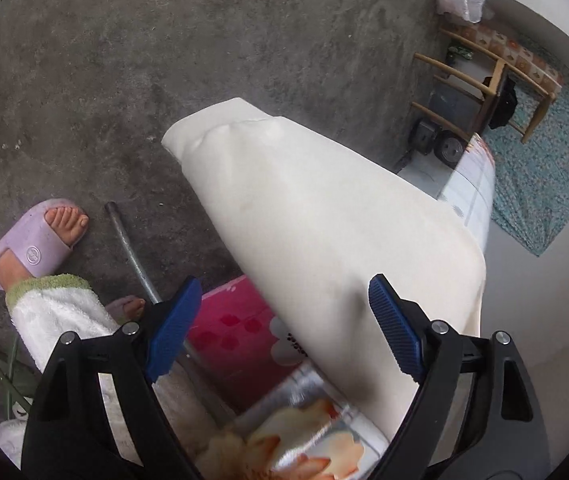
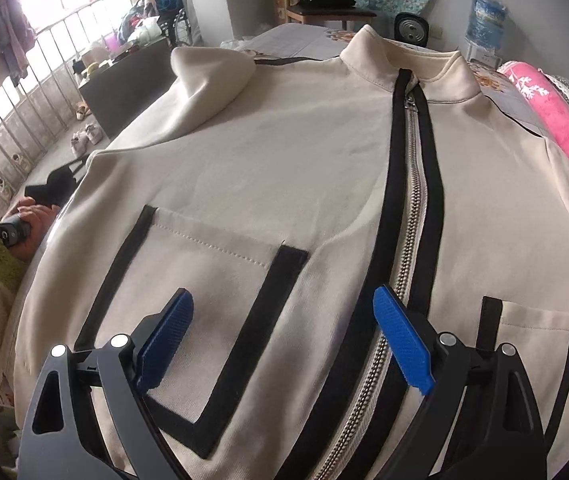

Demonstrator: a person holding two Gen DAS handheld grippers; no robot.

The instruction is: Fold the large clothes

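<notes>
Cream zip-front jacket [image 2: 284, 184] laid face up and spread flat on a bed, collar [image 2: 412, 60] at the far end, zipper [image 2: 408, 248] closed down the middle, black-trimmed pocket [image 2: 212, 304] on the near panel. One sleeve [image 1: 316, 216] hanging past the bed edge above the concrete floor [image 1: 164, 40], seen from the left wrist view. Left gripper [image 1: 284, 332] with blue pads well apart, nothing clamped, sleeve cloth lying between and just ahead of them. Right gripper [image 2: 284, 344] likewise wide apart, hovering over the pocket and zipper, gripping nothing. Person's sandalled foot [image 1: 40, 244] beside the bed; pink pillow [image 2: 556, 120] near the collar.

Judged step: taking up the hanging sleeve for the first inward fold. Best done by pinching the sleeve near its cuff, through one layer only, lifting clear of the edge, then laying it straight across the chest without dragging the body panel or wrinkling the zipper line.
</notes>
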